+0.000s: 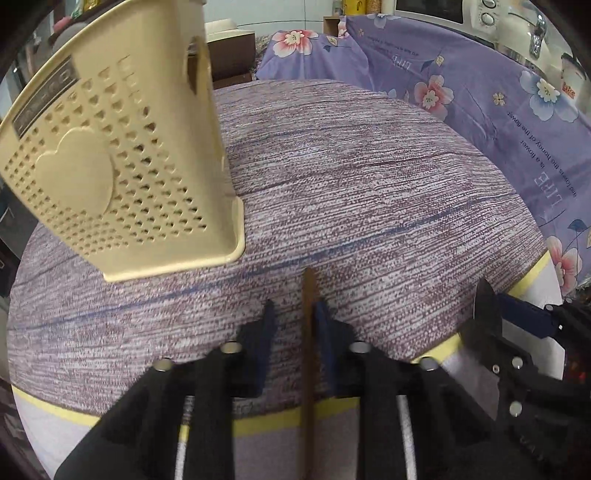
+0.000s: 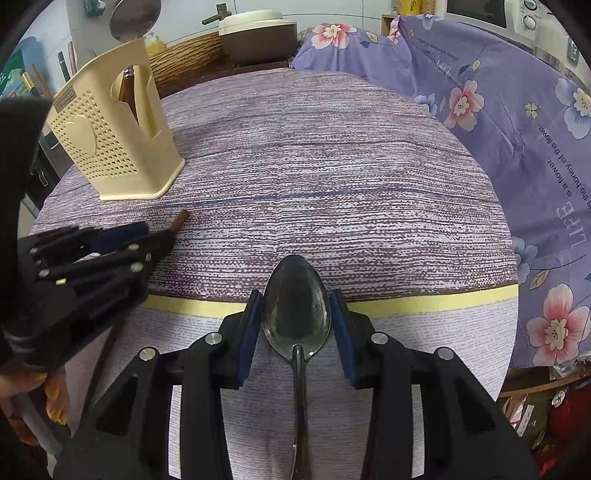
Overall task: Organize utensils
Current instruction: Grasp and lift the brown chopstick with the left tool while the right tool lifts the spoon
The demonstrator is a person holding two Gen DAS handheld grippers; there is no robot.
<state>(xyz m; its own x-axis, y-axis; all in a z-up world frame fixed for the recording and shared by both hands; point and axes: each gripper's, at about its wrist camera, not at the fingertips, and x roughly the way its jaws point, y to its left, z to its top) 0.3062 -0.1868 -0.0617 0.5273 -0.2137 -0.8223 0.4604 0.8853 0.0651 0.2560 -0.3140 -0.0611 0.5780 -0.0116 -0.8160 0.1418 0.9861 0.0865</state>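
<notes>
A cream plastic utensil holder [image 1: 122,147] with heart-shaped holes stands upright at the table's far left; it also shows in the right wrist view [image 2: 110,136] with a brown-handled utensil [image 2: 129,88] inside. A brown chopstick [image 1: 309,332] runs between my left gripper's [image 1: 293,314] fingers, resting against the right pad with a gap to the left pad; its tip shows in the right wrist view [image 2: 181,218]. My right gripper [image 2: 296,314] closes on a metal spoon [image 2: 296,306], bowl forward, above the table's near edge.
The round table [image 2: 332,184] has a purple-grey woven cloth with a yellow stripe [image 2: 424,301]. A floral purple sheet [image 2: 535,147] drapes at the right. A pot [image 2: 255,33] and a basket sit behind the holder. The right gripper shows at the right of the left wrist view [image 1: 517,343].
</notes>
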